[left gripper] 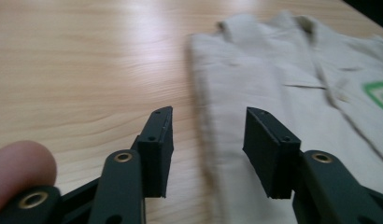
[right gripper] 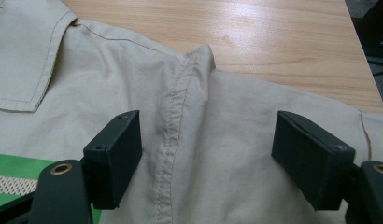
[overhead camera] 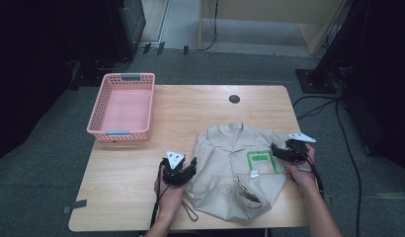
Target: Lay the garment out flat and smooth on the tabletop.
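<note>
In the high view, both forearms come in from the bottom edge: the left tool (overhead camera: 179, 169) is held low just off the left edge of the beige shirt (overhead camera: 230, 163), jaws pointing toward it, and the right tool (overhead camera: 288, 152) sits over the shirt's right shoulder area, aimed inward, the hand (overhead camera: 302, 173) wrapped around its body. The shirt lies flat on the right half of the pale wooden worktop (overhead camera: 190, 106), collar away from the person, lower part folded up in a rumpled bundle, a green patch (overhead camera: 260, 160) on its chest. A pink plastic basket (overhead camera: 102, 106) with perforated walls stands at the worktop's far left corner, well apart from the shirt. The left gripper view brings out what the high view cannot: the left tool's (left gripper: 208, 140) black blocky jaws stand parted with the shirt's (left gripper: 283, 70) blurred side edge between them, no pad pressing on cloth, and a fingertip (left gripper: 19, 170) shows at the lower left. The right gripper view shows the right tool (right gripper: 217, 158) wide open above the shirt (right gripper: 203, 140), straddling a stitched shoulder seam; the woven cloth is smooth with soft creases, and the wood grain runs beyond it.
</note>
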